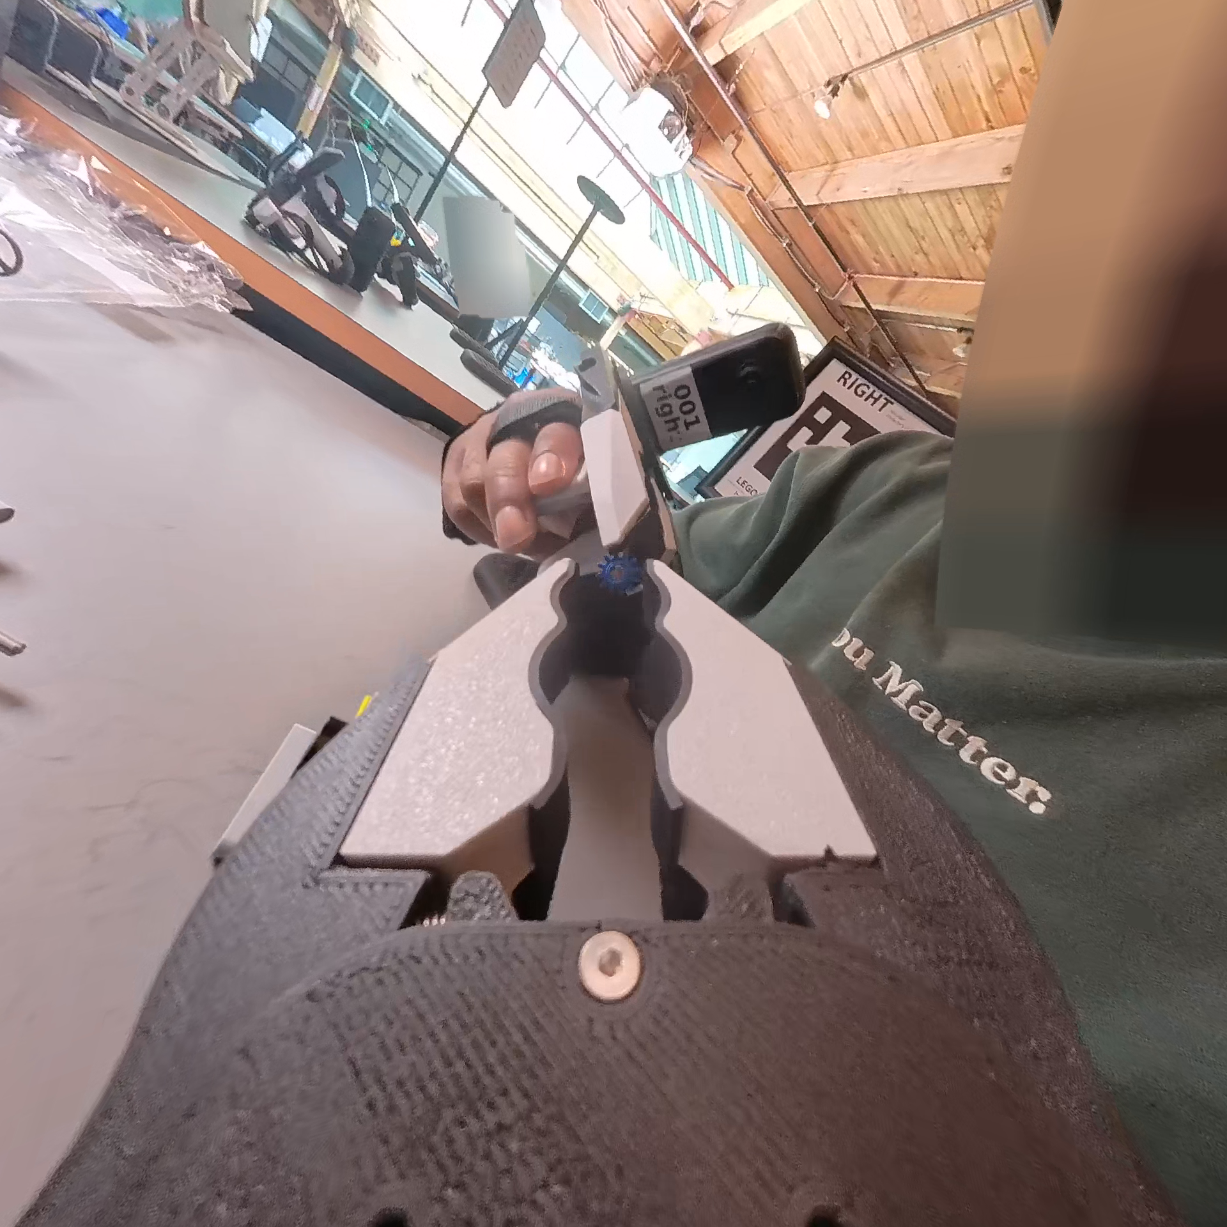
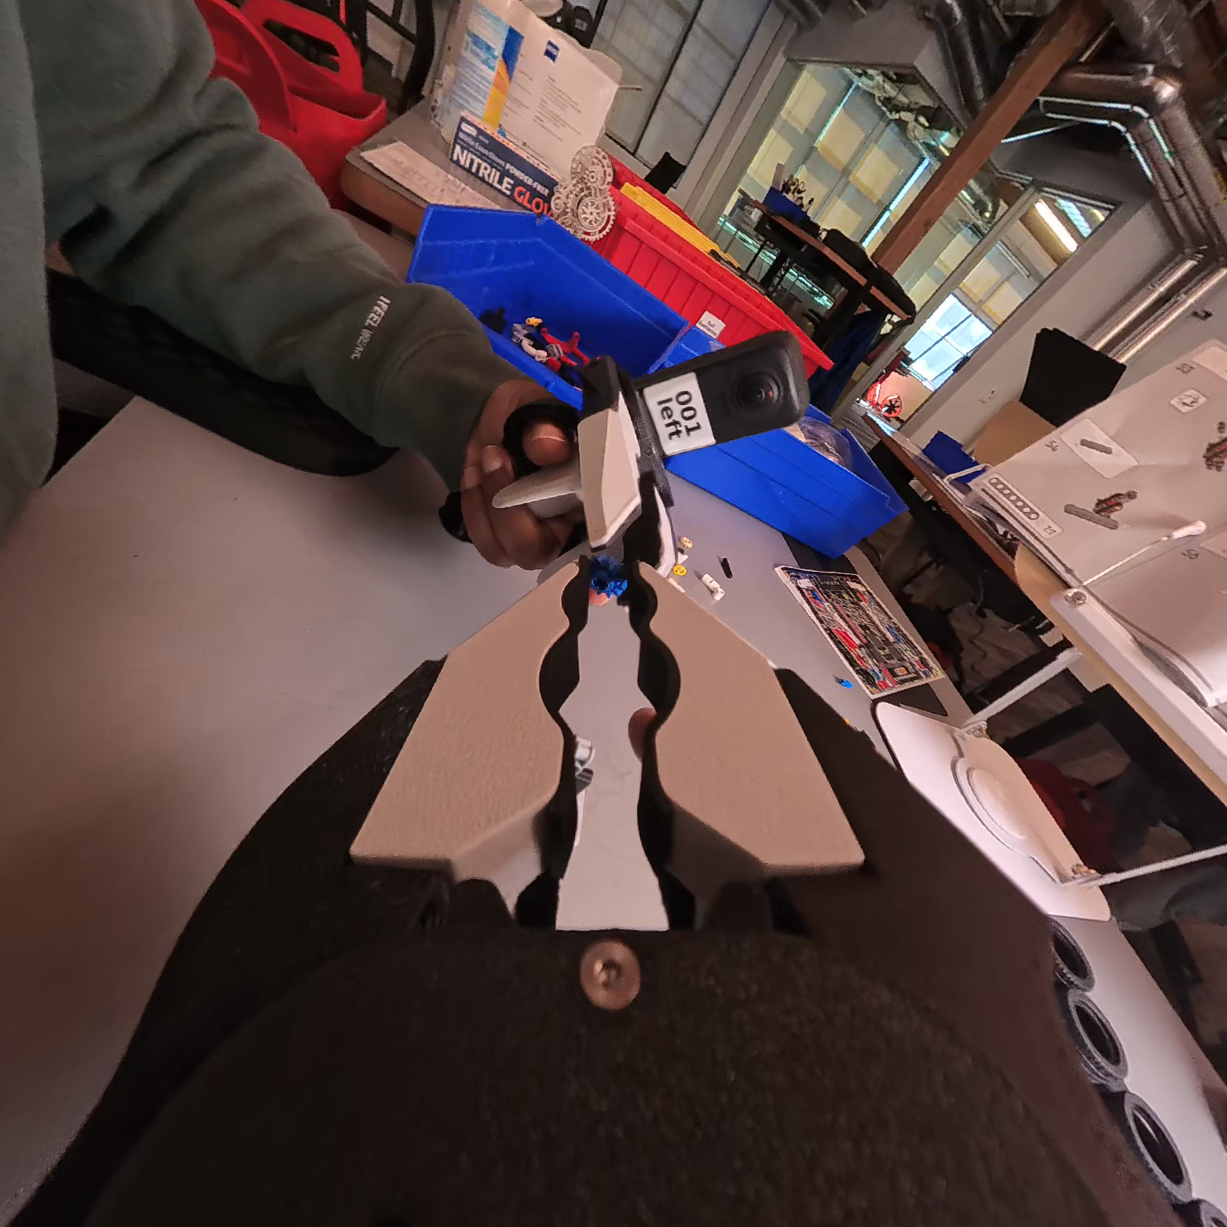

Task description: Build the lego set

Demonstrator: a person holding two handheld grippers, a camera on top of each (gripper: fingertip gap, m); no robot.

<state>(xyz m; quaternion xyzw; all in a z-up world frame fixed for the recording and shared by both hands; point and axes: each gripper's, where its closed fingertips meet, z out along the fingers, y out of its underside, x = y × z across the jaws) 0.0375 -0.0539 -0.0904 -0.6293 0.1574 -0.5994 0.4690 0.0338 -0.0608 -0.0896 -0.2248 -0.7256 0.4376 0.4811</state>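
A small blue gear [image 2: 607, 579] sits between the fingertips of my right gripper [image 2: 609, 574], and both pads press on it. An orange bit shows just under the gear. It is held above the grey table [image 2: 232, 597]. My left gripper [image 1: 614, 571] faces it tip to tip, with its jaws spread around the same gear [image 1: 617, 575] and a gap on either side, so it is open. In the right wrist view the left gripper [image 2: 631, 548] comes down from above in a person's hand. In the left wrist view the right gripper [image 1: 611, 556] does the same.
Blue bins [image 2: 551, 292] and a red bin [image 2: 697, 279] stand at the back of the table. Small loose parts [image 2: 714, 584] and a printed booklet [image 2: 856, 637] lie to the right. A white stand [image 2: 982, 797] and black tyres [image 2: 1095, 1049] sit at the right edge. Clear plastic bags [image 1: 99, 219] lie far left. The grippers are tip to tip, or close to it.
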